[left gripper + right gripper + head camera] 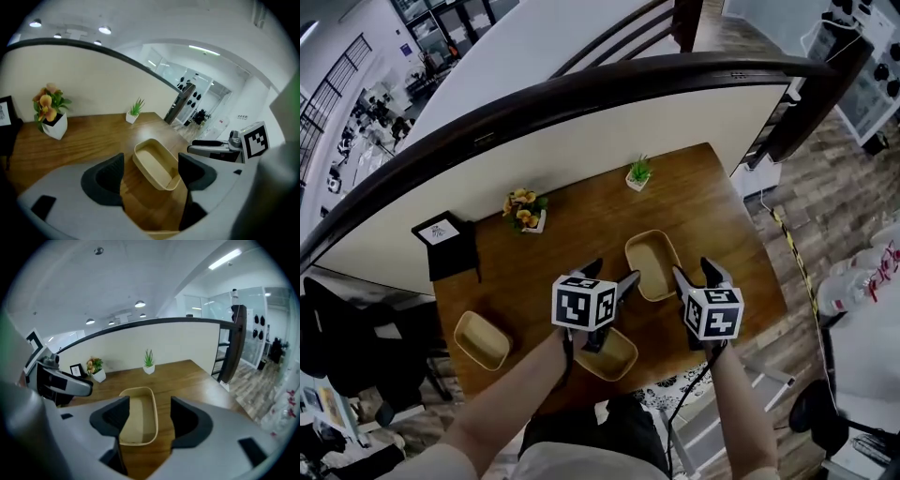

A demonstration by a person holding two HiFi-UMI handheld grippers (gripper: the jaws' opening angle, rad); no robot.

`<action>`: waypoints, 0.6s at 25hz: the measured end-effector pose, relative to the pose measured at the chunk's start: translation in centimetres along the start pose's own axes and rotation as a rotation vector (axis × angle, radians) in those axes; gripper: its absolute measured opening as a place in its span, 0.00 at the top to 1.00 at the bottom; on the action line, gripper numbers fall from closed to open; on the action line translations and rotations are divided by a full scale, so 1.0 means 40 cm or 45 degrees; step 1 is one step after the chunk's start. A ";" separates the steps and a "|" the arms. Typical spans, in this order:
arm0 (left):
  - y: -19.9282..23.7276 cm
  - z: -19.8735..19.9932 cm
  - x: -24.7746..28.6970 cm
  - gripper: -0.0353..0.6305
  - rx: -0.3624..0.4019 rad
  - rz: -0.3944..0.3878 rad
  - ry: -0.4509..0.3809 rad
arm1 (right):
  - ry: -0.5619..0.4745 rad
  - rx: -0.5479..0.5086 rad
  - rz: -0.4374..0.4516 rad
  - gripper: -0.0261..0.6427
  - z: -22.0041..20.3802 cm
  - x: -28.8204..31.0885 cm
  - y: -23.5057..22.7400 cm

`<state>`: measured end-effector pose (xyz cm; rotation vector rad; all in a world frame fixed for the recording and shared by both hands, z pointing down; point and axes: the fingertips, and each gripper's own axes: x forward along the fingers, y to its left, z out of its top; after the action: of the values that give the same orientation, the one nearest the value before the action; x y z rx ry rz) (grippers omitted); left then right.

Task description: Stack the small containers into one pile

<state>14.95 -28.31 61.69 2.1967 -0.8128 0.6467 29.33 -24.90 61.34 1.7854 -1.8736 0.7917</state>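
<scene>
Containers sit unstacked on the wooden table (pixel 572 239): the near container (pixel 619 359) at the front edge below the left gripper (pixel 612 275), the left container (pixel 483 339) well apart, the middle container (pixel 653 264) farther in. Both grippers' jaws stand spread, pinching nothing; the middle container's right wall shows between the jaws of the right gripper (pixel 694 270). Flowers (pixel 525 208) and a green plant (pixel 639 172) stand beyond.

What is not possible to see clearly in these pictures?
- Head view: the left tool hides part of the near container.
- Black sign: print too small in head view, cut off in left gripper view.
- Right gripper view: a jaw of the right tool covers the left rim of the middle container; contact unclear.
</scene>
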 end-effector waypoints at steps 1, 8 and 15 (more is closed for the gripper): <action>0.007 -0.013 0.019 0.40 -0.015 -0.004 0.018 | 0.017 0.002 0.004 0.54 -0.016 0.021 -0.002; 0.024 -0.079 0.159 0.46 -0.138 -0.040 0.120 | 0.074 0.056 0.052 0.59 -0.117 0.153 -0.033; 0.056 -0.134 0.216 0.58 -0.194 0.034 0.181 | 0.149 0.089 0.057 0.66 -0.168 0.172 -0.027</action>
<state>18.15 -28.65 71.58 1.9824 -0.7922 0.7210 29.37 -25.57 70.99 1.7045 -1.8364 0.9674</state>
